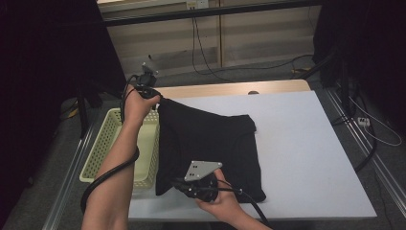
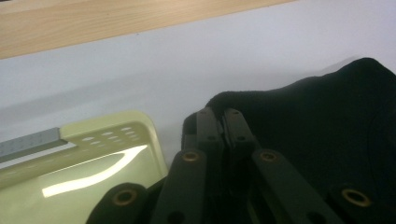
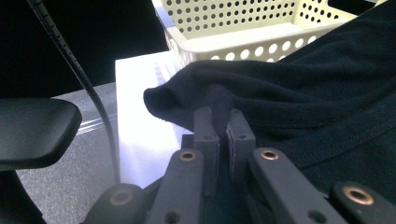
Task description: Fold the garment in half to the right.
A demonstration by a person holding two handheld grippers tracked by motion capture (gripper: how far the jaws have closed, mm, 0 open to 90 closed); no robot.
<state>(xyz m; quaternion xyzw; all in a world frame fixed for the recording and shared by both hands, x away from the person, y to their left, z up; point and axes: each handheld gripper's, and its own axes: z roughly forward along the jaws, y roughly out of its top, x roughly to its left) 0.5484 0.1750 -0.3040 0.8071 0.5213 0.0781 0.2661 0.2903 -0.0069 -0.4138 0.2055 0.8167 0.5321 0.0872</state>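
Note:
A folded black garment (image 1: 210, 148) lies on the white table top (image 1: 306, 158), left of centre. My left gripper (image 1: 154, 97) is shut on the garment's far left corner (image 2: 243, 100), at the table's far left edge. My right gripper (image 1: 178, 185) is shut on the near left corner (image 3: 187, 93), close to the table's front edge. In both gripper views black cloth is pinched between the closed jaws. The garment's left edge hangs over the side of a pale yellow basket (image 1: 103, 143).
The perforated basket (image 3: 243, 28) stands off the table's left side, below table height, with its rim (image 2: 116, 128) against the table. A wooden strip (image 1: 230, 88) runs along the table's far edge. Cables cross the floor beyond. The table's right half is bare white.

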